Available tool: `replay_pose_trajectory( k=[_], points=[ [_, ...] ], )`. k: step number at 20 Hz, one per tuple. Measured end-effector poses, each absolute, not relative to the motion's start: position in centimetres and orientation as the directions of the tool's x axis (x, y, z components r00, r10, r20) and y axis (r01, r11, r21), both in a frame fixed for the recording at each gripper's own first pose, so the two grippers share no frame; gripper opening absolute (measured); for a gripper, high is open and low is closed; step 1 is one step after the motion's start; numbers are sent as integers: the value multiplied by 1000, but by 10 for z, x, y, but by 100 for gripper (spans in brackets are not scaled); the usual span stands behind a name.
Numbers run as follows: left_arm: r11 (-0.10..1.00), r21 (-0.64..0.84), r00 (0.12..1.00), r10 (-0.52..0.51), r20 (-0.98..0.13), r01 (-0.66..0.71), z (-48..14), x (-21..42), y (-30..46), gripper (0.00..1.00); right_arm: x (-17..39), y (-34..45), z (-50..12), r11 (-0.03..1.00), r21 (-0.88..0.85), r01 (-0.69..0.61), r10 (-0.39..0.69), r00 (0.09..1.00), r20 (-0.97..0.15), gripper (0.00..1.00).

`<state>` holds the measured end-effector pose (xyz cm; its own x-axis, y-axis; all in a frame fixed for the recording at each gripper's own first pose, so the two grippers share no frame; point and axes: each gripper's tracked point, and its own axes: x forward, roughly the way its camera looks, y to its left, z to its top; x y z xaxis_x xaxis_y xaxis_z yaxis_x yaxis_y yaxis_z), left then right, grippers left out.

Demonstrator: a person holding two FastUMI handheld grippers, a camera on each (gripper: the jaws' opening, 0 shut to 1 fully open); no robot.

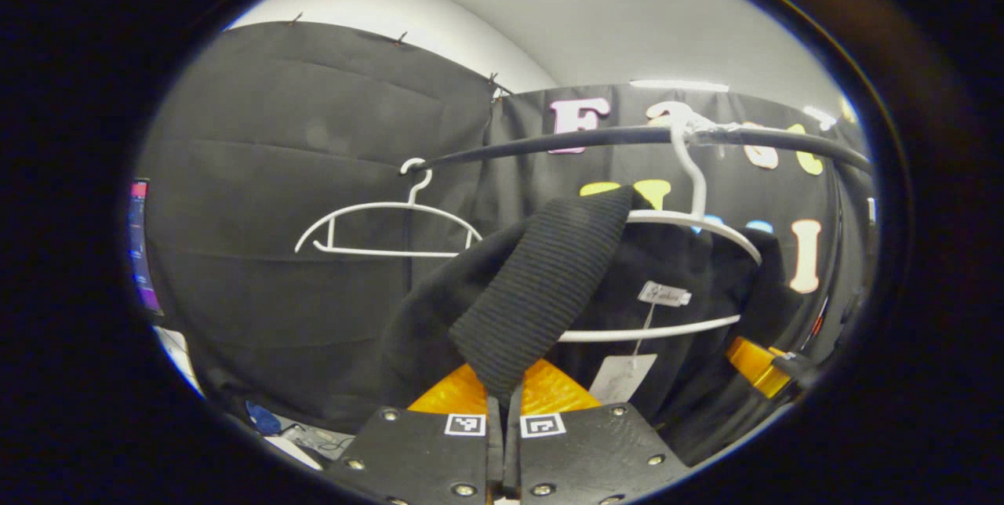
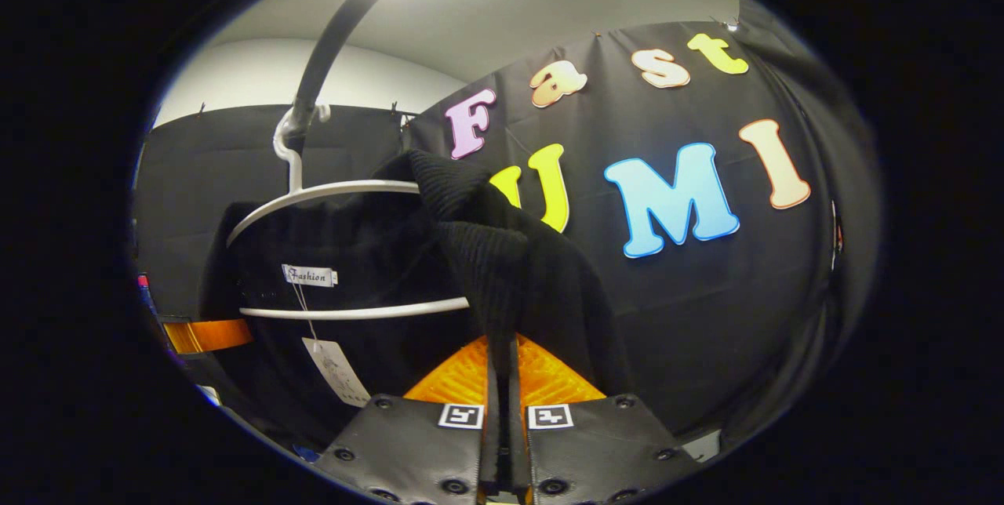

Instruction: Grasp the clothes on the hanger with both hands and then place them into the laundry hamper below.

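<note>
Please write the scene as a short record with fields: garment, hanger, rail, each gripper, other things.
garment: black knit garment, partly draped on a hanger, its tags hanging
hanger: white hanger carrying the garment, hooked on the rail
rail: dark rail
left gripper: left gripper shut on a ribbed fold of the garment
right gripper: right gripper shut on the garment's other side
other: empty white hanger farther along the rail

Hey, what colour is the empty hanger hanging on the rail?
White. The empty hanger shows best in the left gripper view, against the black cloth wall.
</note>
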<state>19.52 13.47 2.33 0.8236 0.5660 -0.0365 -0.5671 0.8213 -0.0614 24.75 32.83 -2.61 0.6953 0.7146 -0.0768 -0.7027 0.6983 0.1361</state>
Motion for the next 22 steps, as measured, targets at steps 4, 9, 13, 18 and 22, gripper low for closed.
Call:
replay_pose_trajectory(
  k=[4,9,13,18,22],
  points=[
    [871,-135,881,470,-47,-472,29,189,130,1,254,316,-23,712,143,-687,702,705,-104,2],
    [921,-137,931,362,-51,-366,36,178,120,1,251,297,-14,777,98,-621,629,772,-90,2],
    [942,-154,954,294,-54,-299,40,172,113,2,254,284,-4,820,72,-568,573,817,-65,0],
    [968,-145,978,196,-68,-204,48,166,108,2,267,270,13,864,39,-501,502,865,-17,5],
    [966,-204,987,147,-62,-156,58,159,115,2,279,263,27,888,13,-460,460,888,23,2]
  ],
)
